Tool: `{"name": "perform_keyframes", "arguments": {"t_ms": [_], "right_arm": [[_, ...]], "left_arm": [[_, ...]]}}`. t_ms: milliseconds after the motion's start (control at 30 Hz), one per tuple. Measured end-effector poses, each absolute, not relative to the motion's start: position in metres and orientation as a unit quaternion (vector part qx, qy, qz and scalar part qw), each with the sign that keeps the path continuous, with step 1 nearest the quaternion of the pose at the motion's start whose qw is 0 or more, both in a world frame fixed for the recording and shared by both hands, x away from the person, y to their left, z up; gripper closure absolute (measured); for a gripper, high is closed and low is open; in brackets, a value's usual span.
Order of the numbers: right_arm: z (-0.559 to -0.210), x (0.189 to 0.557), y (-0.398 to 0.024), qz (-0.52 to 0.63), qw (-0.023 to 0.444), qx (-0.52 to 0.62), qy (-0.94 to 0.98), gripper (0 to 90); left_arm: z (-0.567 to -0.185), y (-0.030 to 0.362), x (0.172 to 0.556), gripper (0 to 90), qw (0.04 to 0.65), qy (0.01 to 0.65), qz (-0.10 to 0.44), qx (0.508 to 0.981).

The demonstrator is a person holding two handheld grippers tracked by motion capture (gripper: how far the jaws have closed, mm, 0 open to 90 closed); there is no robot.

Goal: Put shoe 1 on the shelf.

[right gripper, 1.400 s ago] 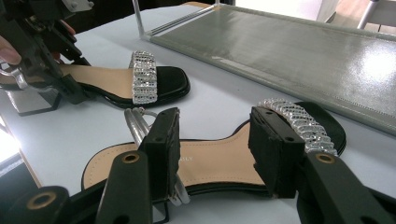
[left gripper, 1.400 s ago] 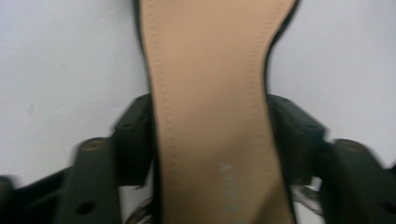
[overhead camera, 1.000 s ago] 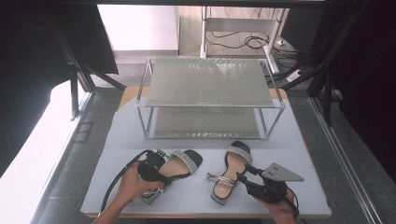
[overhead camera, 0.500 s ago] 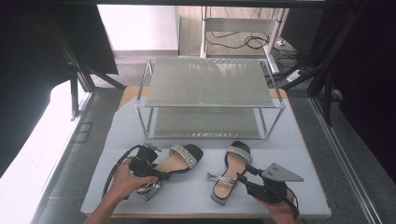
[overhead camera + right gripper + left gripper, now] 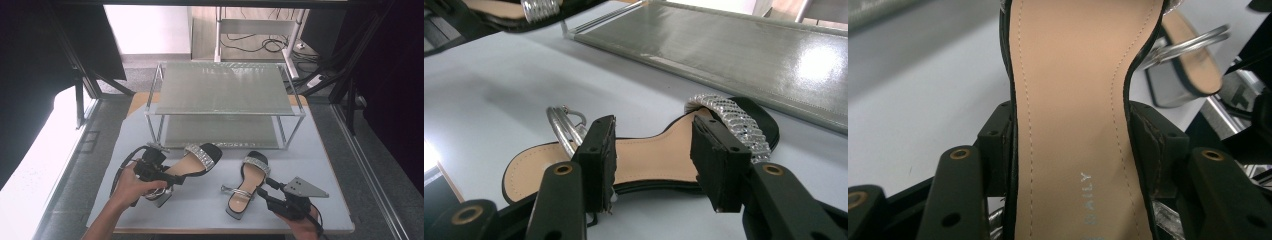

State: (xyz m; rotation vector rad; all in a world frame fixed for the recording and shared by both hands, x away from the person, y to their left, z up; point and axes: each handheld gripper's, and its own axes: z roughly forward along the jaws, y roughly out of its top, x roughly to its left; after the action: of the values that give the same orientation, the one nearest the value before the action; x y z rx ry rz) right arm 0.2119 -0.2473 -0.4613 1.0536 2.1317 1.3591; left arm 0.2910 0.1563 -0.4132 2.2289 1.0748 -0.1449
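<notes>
My left gripper [image 5: 167, 174] is shut on the waist of a black sandal [image 5: 200, 156] with a rhinestone strap and holds it off the table, toe toward the rack. In the left gripper view its tan insole [image 5: 1068, 100] runs up between the closed jaws. The matching sandal [image 5: 246, 184] lies flat on the grey table mat. My right gripper [image 5: 264, 191] is at its right side, open. In the right gripper view the jaws stand either side of this sandal's [image 5: 649, 157] middle, apart from it, with its silver ankle strap [image 5: 561, 125] at the left.
A two-shelf metal rack [image 5: 225, 112] stands at the back of the grey mat [image 5: 200, 210]. Its lower shelf [image 5: 734, 50] lies just beyond the flat sandal. The mat's front edge is close under both hands. Cables lie on the floor behind the rack.
The left gripper has lifted its sandal and carried it a little toward the rack. The right gripper has stayed by the flat sandal.
</notes>
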Motion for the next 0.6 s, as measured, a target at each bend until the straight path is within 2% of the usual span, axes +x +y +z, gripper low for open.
{"name": "perform_keyframes", "arguments": {"t_ms": [600], "right_arm": [[-0.465, 0.205, -0.254, 0.479, 0.206, 0.391, 0.759, 53.1]], "left_arm": [[-0.372, 0.153, 0.303, 43.3, 0.371, 0.384, -0.047, 0.844]]}}
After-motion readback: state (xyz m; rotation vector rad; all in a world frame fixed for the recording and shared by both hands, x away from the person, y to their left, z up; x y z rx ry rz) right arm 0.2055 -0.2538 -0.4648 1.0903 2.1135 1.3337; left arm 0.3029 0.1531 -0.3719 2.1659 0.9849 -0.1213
